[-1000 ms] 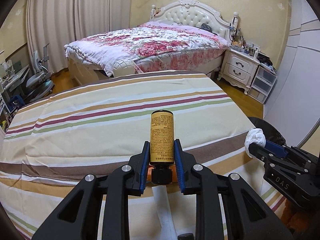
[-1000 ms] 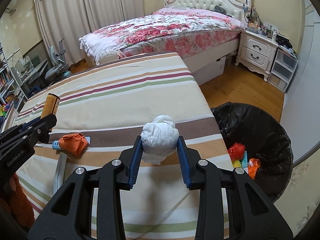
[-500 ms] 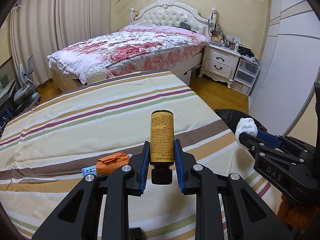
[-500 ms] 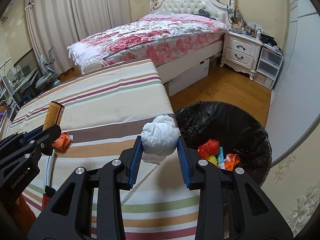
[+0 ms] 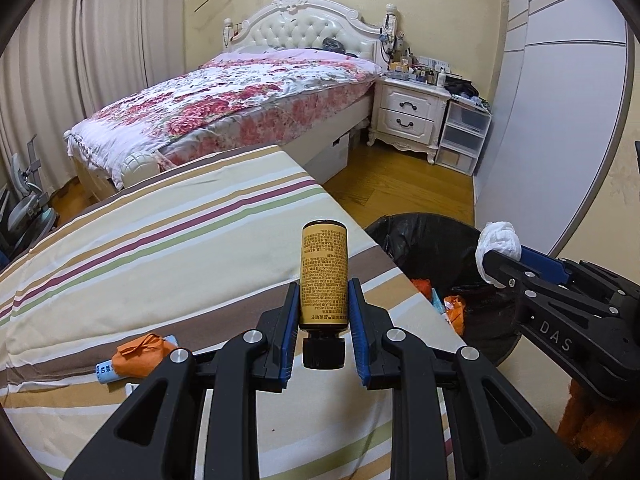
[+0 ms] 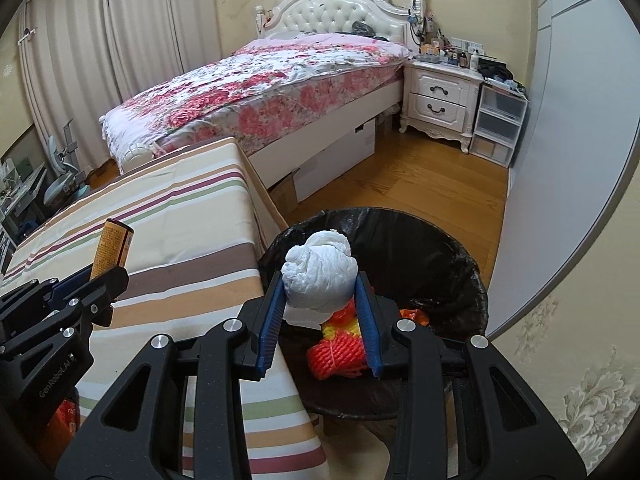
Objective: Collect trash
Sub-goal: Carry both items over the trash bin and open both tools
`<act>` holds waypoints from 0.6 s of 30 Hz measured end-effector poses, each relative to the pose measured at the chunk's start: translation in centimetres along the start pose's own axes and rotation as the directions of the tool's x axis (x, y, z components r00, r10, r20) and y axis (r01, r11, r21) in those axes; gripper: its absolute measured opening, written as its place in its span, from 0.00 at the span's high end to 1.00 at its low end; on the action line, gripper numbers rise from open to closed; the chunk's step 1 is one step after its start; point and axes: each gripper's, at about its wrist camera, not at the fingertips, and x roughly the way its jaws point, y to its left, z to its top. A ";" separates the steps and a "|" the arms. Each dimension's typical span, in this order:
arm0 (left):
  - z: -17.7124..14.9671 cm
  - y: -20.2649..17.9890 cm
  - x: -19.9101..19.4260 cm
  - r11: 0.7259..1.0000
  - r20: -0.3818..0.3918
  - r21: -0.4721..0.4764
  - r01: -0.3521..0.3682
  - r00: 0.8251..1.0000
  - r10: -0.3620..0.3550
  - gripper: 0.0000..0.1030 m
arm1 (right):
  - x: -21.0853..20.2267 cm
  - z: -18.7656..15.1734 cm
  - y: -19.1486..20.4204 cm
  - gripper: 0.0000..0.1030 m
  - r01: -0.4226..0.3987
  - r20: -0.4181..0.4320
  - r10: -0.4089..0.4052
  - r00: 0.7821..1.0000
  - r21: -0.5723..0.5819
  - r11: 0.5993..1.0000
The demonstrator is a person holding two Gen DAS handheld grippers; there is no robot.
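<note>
I've got the right gripper [image 6: 319, 304] pinched on the tissue wad [image 6: 319, 277], hanging over the bin [image 6: 460, 264] so it should drop onto the trash inside; left gripper [image 5: 323, 312] clamps the bottle [image 5: 323, 276] cap-down above the striped cover [image 5: 160, 248], short of the rim; orange wrapper [image 5: 140, 358] left behind it

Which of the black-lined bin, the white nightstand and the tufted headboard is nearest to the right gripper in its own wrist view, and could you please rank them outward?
From the right gripper, which holds the white wad:
1. Black-lined bin, directly below and ahead.
2. White nightstand, across the floor, right of the floral bed.
3. Tufted headboard, against the back wall.
</note>
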 end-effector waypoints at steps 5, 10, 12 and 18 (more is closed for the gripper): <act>0.4 -1.8 1.2 1.000 -0.014 0.028 0.011 1.000 -0.011 0.76 | 0.0 0.0 -1.4 0.67 0.020 0.002 -0.020 1.000 0.016 1.000; 0.8 -3.2 2.2 0.999 -0.023 0.047 0.019 1.000 -0.018 0.76 | 0.3 0.1 -2.6 0.67 0.031 -0.002 -0.031 1.000 0.031 0.999; 1.0 -3.8 2.4 0.998 -0.021 0.056 0.022 1.000 -0.020 0.76 | 0.4 0.0 -3.0 0.67 0.035 -0.003 -0.035 0.999 0.035 0.999; 1.7 -5.6 3.1 0.996 -0.016 0.079 0.030 0.999 -0.029 0.76 | 0.9 0.3 -4.1 0.67 0.047 -0.008 -0.046 0.999 0.050 0.998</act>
